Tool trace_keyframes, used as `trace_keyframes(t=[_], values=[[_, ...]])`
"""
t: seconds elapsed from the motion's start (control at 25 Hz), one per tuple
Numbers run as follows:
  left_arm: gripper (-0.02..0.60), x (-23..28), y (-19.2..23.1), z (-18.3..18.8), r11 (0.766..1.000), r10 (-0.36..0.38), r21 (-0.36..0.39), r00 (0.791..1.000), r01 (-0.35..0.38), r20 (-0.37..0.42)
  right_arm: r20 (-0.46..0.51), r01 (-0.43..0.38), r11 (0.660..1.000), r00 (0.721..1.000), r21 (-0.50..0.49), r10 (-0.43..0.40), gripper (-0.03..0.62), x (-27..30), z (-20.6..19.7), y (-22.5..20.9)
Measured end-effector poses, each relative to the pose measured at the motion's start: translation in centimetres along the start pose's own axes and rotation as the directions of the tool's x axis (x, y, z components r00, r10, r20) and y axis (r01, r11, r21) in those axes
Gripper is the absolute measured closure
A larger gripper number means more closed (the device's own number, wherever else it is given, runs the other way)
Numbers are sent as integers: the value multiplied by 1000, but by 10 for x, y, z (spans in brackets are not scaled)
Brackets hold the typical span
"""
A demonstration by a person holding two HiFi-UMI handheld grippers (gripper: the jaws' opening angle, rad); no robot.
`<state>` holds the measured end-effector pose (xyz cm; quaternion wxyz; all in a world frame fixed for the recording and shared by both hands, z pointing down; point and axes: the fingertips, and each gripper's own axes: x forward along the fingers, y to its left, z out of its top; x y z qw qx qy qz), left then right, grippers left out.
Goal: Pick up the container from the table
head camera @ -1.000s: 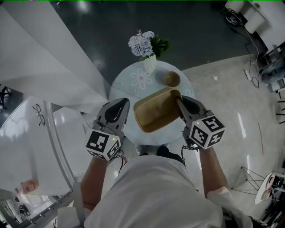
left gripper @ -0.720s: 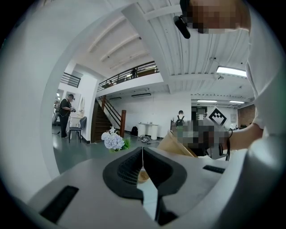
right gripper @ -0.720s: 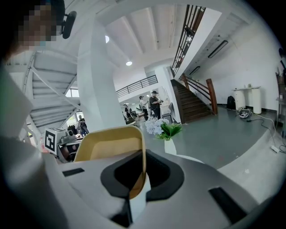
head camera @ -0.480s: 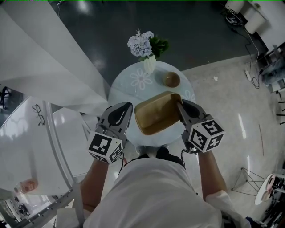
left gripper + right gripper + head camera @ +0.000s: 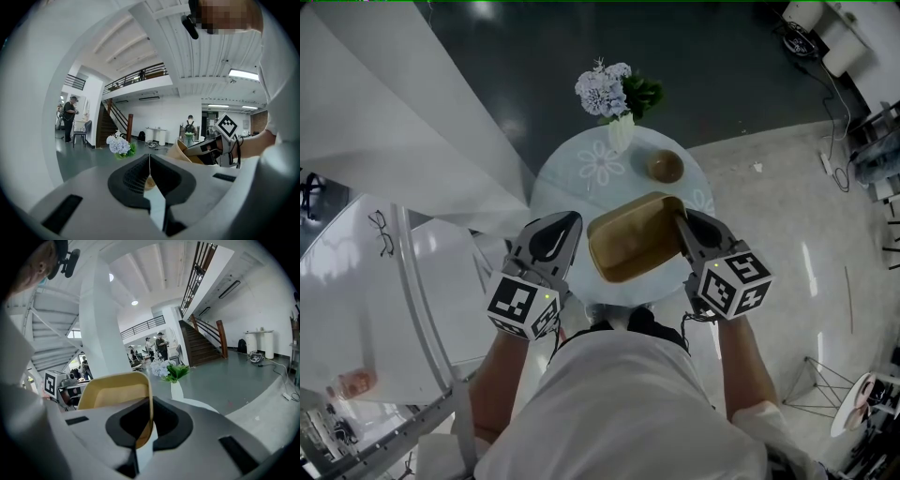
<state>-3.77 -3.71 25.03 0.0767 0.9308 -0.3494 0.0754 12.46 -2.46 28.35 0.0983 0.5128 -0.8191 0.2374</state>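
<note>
Right gripper view, frame centre: right gripper (image 5: 149, 425) clamps the tan container (image 5: 112, 390) by its rim; left gripper (image 5: 150, 174) has jaws together, empty. The lift seems in hand; next comes a steady raise.

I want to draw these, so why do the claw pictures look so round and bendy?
Both gripper views: wide-angle lenses bend straight lines, like the white ceiling beams, and leave black corners. Left gripper view: the blocky patch up top was added to hide a face. Head view: sharp on the tan rectangular container; lamps glare off the dark glossy floor.
</note>
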Motion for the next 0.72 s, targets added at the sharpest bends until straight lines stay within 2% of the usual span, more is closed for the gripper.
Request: trace_keyframes(t=[0.72], values=[[560, 6, -2, -7, 1000, 7, -7, 1000, -7, -11, -28, -14, 1000, 1000, -4, 14, 565, 5, -8, -6]])
